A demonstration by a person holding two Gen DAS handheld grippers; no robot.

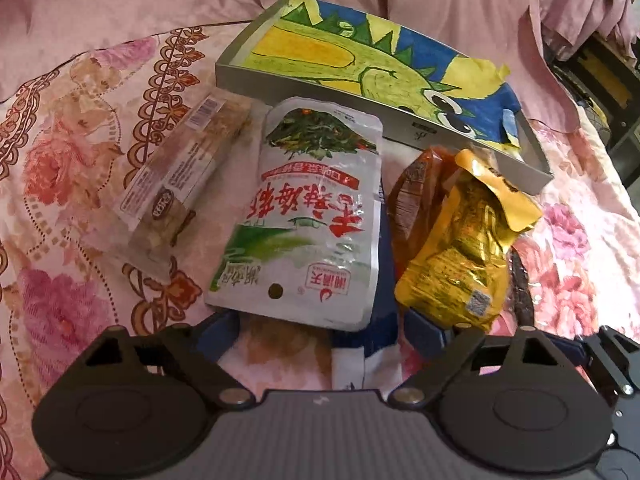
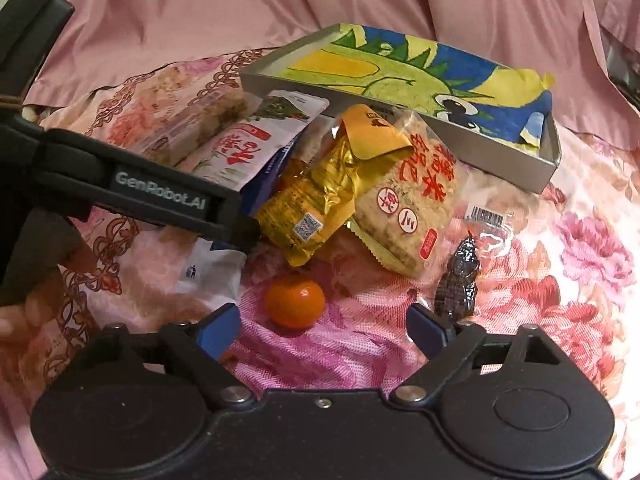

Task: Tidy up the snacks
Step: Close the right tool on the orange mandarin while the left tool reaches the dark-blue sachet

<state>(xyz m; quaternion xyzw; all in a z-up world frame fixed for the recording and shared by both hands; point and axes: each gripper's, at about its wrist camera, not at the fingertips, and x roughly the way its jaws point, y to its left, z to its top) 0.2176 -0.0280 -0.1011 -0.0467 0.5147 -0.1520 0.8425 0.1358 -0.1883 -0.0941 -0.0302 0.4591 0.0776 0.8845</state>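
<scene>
Snacks lie in a heap on a floral bedspread in front of a shallow grey box [image 1: 320,92] lined with a dinosaur drawing. My left gripper [image 1: 322,330] is open, and the lower edge of a white pouch [image 1: 308,220] with red characters lies between its blue fingers, with a blue-and-white packet [image 1: 360,344] under it. A clear-wrapped bar [image 1: 176,196] lies to the left and a gold packet [image 1: 460,252] to the right. My right gripper [image 2: 324,328] is open, and a small mandarin [image 2: 295,300] sits just ahead between its fingers. A rice-cracker packet [image 2: 408,208] lies beyond it.
A dark wrapped sweet [image 2: 458,284] lies by the right finger of the right gripper, with a clear barcode wrapper [image 2: 488,216] behind it. The left gripper's black fingers [image 2: 168,200] reach in from the left, held by a hand [image 2: 24,312]. Pink fabric rises behind the box [image 2: 500,168].
</scene>
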